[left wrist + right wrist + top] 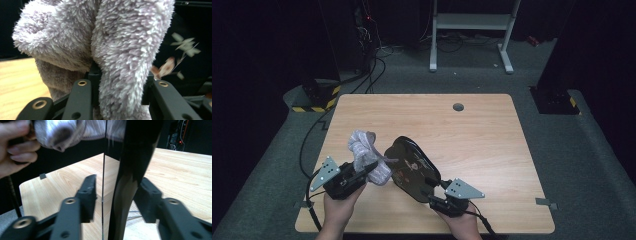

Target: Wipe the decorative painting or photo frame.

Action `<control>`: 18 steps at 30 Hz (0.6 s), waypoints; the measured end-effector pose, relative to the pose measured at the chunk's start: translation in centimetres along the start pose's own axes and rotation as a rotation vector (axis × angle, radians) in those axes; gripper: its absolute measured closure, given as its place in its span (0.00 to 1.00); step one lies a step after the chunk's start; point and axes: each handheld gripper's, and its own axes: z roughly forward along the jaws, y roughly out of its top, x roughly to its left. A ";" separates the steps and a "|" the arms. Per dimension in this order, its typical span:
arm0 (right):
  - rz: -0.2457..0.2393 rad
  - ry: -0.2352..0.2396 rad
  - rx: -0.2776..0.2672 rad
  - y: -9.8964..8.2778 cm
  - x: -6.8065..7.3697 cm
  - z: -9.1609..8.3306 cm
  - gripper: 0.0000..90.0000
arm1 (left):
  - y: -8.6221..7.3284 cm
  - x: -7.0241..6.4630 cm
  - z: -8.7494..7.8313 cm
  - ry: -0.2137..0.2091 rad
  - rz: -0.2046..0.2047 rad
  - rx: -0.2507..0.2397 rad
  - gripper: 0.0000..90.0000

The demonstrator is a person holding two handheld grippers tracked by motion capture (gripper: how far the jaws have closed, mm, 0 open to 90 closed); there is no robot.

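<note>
A fluffy lavender cloth (364, 147) hangs bunched from my left gripper (369, 170), above the table's front left. In the left gripper view the pile of the cloth (125, 37) fills the gap and the left gripper (120, 82) is shut on it. A glossy black plate with a flower print (412, 167) stands tilted on edge beside the cloth. Its dark rim (137, 152) rises between the jaws of my right gripper (116, 192), which stand open with a gap on the left side. The right gripper (429, 192) is at the plate's near end.
The wooden table (482, 140) has a cable hole (458, 106) near its far edge. A hand (15, 147) and the cloth (62, 130) appear at the top left of the right gripper view. Cables (372, 70) and a white stand (472, 22) lie on the floor behind.
</note>
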 end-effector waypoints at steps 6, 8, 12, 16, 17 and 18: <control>0.030 -0.002 -0.017 0.0 0.1 0.0 0.57 | 1.5 -0.9 0.6 -0.009 0.021 -0.020 0.72; 0.031 0.001 0.001 -0.1 0.0 0.0 0.55 | 2.0 -1.1 1.1 -0.014 0.027 -0.011 0.72; 0.034 -0.011 0.029 -0.3 -0.2 0.1 0.55 | 3.3 -1.1 1.6 -0.025 0.027 -0.028 0.72; 0.021 -0.015 0.024 -0.3 -0.1 0.3 0.59 | 4.7 -1.2 2.0 -0.021 0.039 -0.054 0.72; 0.015 -0.008 0.028 -0.4 0.0 0.4 0.61 | 5.0 -1.3 2.1 -0.023 0.038 -0.057 0.72; 0.018 0.001 0.029 -0.4 -0.1 0.4 0.62 | 5.2 -1.3 2.3 -0.026 0.039 -0.061 0.72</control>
